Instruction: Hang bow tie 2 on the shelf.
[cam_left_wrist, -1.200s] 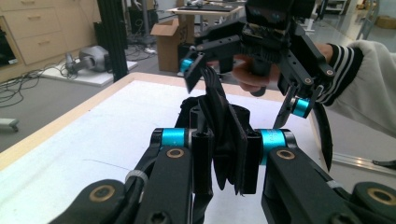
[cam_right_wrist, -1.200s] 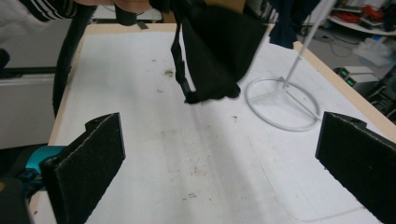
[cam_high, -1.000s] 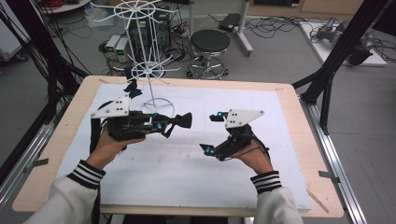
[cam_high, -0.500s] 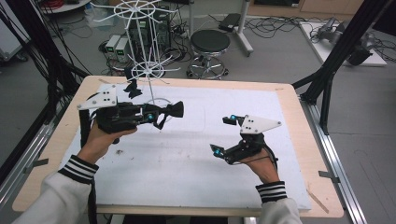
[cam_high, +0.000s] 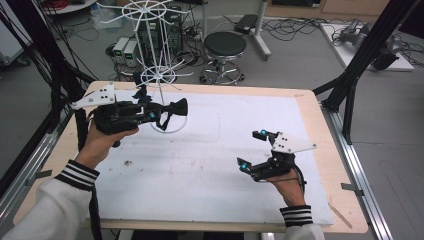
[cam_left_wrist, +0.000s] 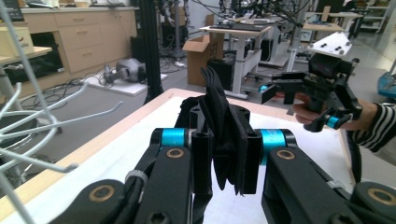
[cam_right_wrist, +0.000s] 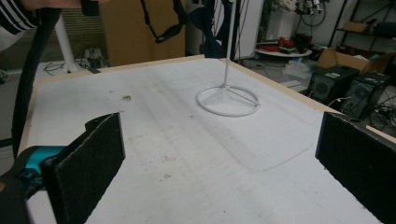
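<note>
High view: left claw (cam_high: 181, 106) grips black fabric (cam_left_wrist: 223, 140) (right claw (cam_high: 252, 149) agape).

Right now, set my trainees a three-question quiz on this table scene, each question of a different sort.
1. True or false: the left tongs are shut on a black strap.
2. How do the jaws of the right tongs stand? A wide open with nothing between them; B shut on a cup; C shut on the rack.
3. What stands on the white mat beside the left tongs, and on what sort of base?

Key
1. True.
2. A.
3. A white wire rack, on a ring base.
</note>
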